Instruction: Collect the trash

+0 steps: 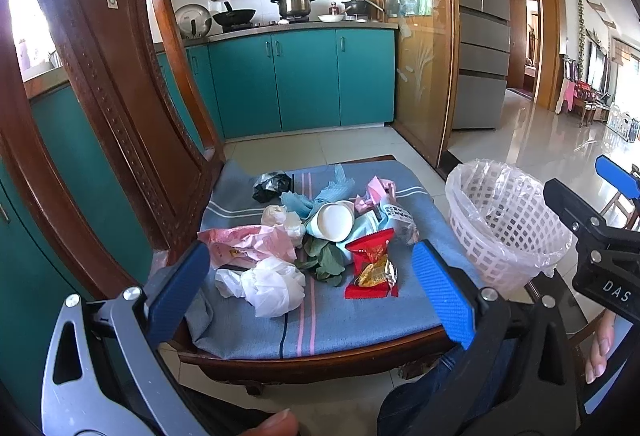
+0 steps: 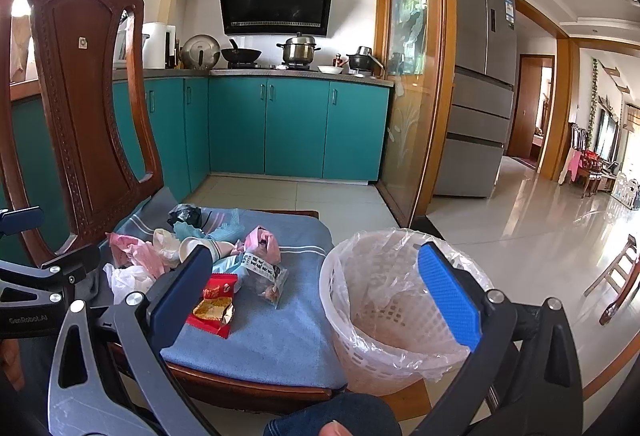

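Right now the trash sits in a pile on the chair's blue cushion [image 1: 320, 320], beside the lined white basket [image 2: 384, 312]. Both the left gripper [image 1: 310, 288] and right gripper [image 2: 320, 292] have jaws spread wide, holding nothing. The white plastic bag [image 1: 276, 286] is soft and light; pinch a fold. The red snack wrapper [image 1: 370, 264] looks slippery. Things under the pile are hidden.

Trash [image 1: 320, 232] lies heaped on a blue chair cushion: crumpled plastic bags (pink, white, black), a tipped white cup [image 1: 335, 222], green leaves, a red wrapper [image 1: 370, 264]. A lined white basket [image 1: 506, 224] stands just beside it.
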The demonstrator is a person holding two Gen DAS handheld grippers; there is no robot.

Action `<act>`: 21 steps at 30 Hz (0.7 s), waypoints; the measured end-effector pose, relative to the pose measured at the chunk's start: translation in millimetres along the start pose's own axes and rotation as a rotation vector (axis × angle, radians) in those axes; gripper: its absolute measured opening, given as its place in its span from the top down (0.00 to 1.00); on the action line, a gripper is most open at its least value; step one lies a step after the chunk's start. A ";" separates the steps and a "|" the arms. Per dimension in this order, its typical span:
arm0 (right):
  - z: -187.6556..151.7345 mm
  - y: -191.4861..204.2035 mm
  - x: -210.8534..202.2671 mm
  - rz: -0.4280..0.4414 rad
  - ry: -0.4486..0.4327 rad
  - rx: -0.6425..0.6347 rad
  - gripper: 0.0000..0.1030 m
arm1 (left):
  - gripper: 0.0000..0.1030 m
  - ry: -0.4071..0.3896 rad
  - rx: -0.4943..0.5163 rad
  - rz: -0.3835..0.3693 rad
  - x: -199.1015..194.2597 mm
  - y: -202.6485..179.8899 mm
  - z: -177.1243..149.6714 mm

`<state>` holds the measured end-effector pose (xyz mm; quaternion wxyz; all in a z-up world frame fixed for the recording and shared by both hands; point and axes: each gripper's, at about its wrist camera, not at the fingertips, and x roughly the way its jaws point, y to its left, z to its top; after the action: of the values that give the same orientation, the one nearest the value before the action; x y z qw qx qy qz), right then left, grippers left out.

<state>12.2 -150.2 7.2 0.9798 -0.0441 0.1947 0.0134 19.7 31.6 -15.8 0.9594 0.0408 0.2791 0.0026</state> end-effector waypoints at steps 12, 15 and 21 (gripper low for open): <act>-8.5 -3.1 6.3 -0.027 0.041 0.012 0.03 | 0.02 0.044 -0.011 -0.004 11.4 0.4 -6.8; -9.9 -4.7 8.3 -0.027 0.048 0.018 0.03 | 0.02 0.051 -0.015 -0.004 13.3 0.8 -8.1; -12.4 -5.9 11.1 -0.024 0.065 0.025 0.03 | 0.02 0.067 -0.024 -0.003 17.0 2.2 -9.9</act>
<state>18.0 -157.1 -8.0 0.9735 -0.0346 0.2259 -0.0023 28.8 35.1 -33.1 0.9499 0.0288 0.3111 0.0058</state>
